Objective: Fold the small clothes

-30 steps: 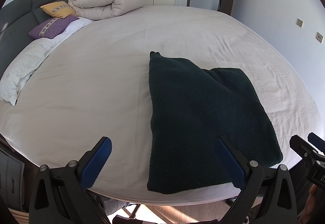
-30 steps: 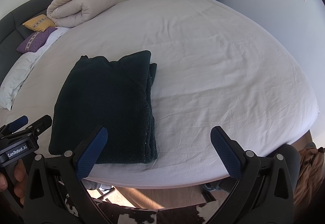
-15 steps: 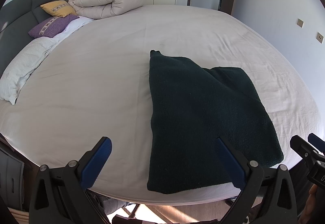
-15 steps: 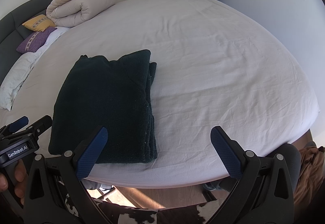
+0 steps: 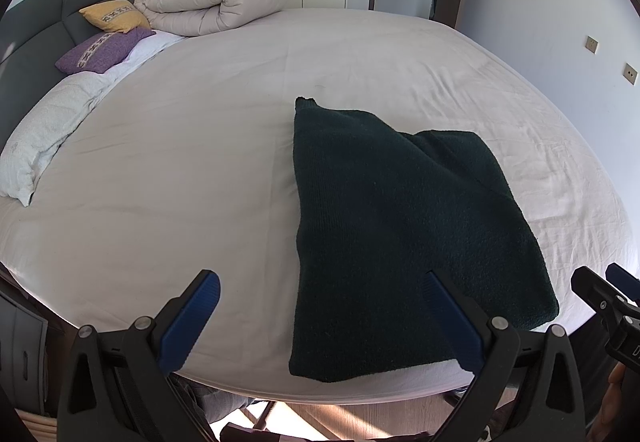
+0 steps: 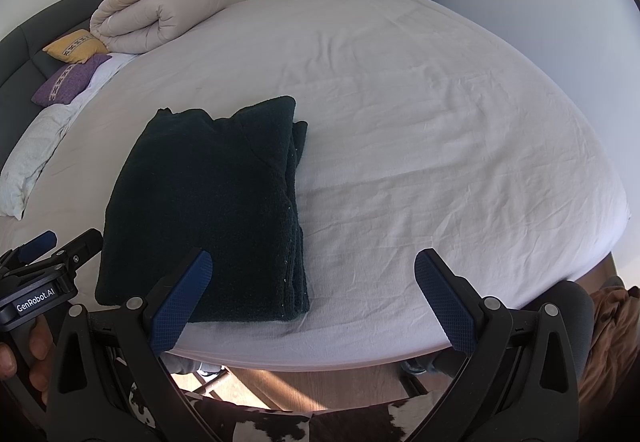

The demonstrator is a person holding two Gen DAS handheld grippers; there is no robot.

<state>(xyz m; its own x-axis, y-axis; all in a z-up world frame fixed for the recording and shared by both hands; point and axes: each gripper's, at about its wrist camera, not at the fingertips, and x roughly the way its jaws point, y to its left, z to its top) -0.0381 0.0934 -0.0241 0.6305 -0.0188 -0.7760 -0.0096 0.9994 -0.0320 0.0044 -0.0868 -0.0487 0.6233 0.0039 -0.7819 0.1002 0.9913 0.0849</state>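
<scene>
Both hand-held grippers are wide open and hold nothing — the left hand-held gripper (image 5: 320, 318) hangs at the near edge of the bed (image 5: 200, 161), and the right hand-held gripper (image 6: 312, 294) is beside it, over the same edge. A dark green sweater (image 6: 212, 201) lies folded on the white sheet, close to this edge, with its layered side toward the right. Far behind, near the headboard, are a rolled duvet (image 5: 208, 5), a yellow cushion (image 5: 114, 15) and a purple cushion (image 5: 102, 49) — perhaps touching each other.
</scene>
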